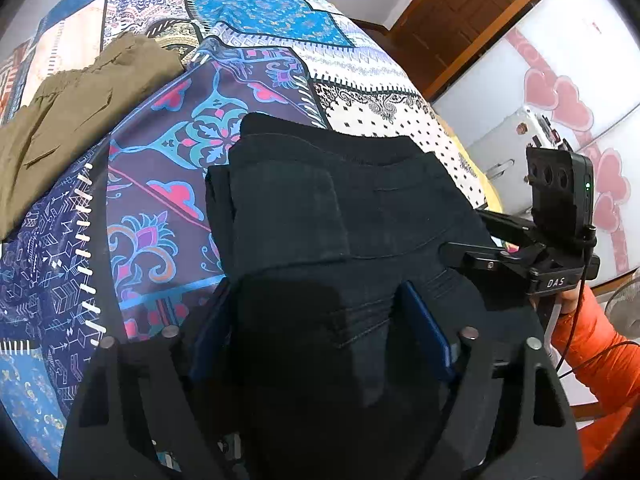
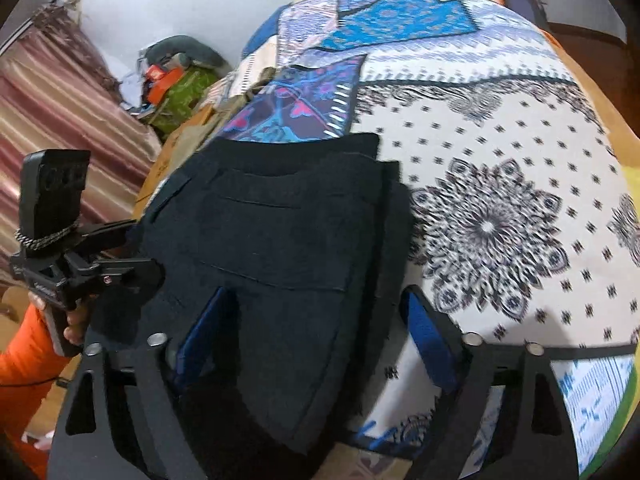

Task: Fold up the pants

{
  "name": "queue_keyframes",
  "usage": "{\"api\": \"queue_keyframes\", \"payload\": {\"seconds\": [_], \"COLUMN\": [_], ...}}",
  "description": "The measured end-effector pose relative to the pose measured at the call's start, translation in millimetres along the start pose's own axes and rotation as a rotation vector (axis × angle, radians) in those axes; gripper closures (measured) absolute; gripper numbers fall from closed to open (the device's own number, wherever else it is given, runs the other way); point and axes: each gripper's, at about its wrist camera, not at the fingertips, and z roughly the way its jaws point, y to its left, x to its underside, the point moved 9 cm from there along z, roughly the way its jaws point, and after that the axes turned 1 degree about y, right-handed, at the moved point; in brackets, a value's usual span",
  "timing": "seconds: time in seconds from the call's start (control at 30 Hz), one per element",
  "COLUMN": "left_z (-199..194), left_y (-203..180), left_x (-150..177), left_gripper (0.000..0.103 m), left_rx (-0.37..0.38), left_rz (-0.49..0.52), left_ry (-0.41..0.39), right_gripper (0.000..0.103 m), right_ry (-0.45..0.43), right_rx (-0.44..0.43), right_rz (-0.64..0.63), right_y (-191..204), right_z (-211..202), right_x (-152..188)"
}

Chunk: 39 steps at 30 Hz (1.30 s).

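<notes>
Black pants point(image 1: 340, 216) folded on patchwork bedspread point(image 1: 160, 184), olive garment point(image 1: 72, 120) well apart. Left gripper point(image 1: 320, 320) spread wide over near edge; right gripper point(image 2: 320, 332) likewise apart, unclamped.

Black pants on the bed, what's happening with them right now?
A person in an orange sleeve works a handheld gripper in each hand over the folded black pants on the patterned bedspread. The left gripper and right gripper both sit at the near edge of the pants with jaws open, pressing on nothing. A second, olive pair lies off to the side.
</notes>
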Motion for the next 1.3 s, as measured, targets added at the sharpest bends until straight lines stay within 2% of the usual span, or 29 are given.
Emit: {"api": "queue_keyframes", "payload": {"seconds": [0.07,0.17,0.3,0.4,0.47,0.53,0.7,0.97,1.3], "left_z": [-1.0,-1.5,-3.7,-10.3,-16.7,-23.5,-40.8,-77.4,-154.9], "left_y": [1.8,5.5,3.7,-2.5,-7.9,-16.6,-32.6,-47.0,-46.3], "left_x": [-1.6,-4.4,-6.4,-7.6,-8.1,-8.7,-7.1,-8.7,-28.2], "left_gripper": [0.032,0.042,0.051,0.060,0.065,0.071,0.074,0.076,0.076], "left_rx": [0.012,0.028,0.001,-0.042,-0.059,-0.085,-0.129,-0.128,-0.168], "left_rz": [-0.016,-0.052,-0.045,-0.003,0.019,0.059,0.117,0.126,0.121], "left_ry": [0.000,0.007,0.008,-0.016,-0.036,-0.062,-0.117,-0.213,-0.401], "right_gripper": [0.033,0.047,0.066,0.075,0.078,0.080,0.082,0.082,0.083], "right_ry": [0.002,0.000,-0.008,-0.020,-0.035,-0.051,-0.097,-0.181,-0.304], "right_rx": [-0.021,-0.042,-0.031,-0.017,0.007,0.021,0.051,0.051,0.032], "right_rz": [0.003,0.002,0.005,-0.022,-0.058,-0.083,-0.144,-0.195,-0.285], "right_y": [1.2,2.3,1.8,4.4,9.7,15.0,29.4,52.1,100.6], "right_z": [0.2,-1.1,-4.1,-7.5,-11.5,-15.3,-28.9,-63.6,-97.3], "right_x": [0.1,-2.5,-8.0,-11.7,-14.1,-16.6,-21.0,-31.0,-65.9]}}
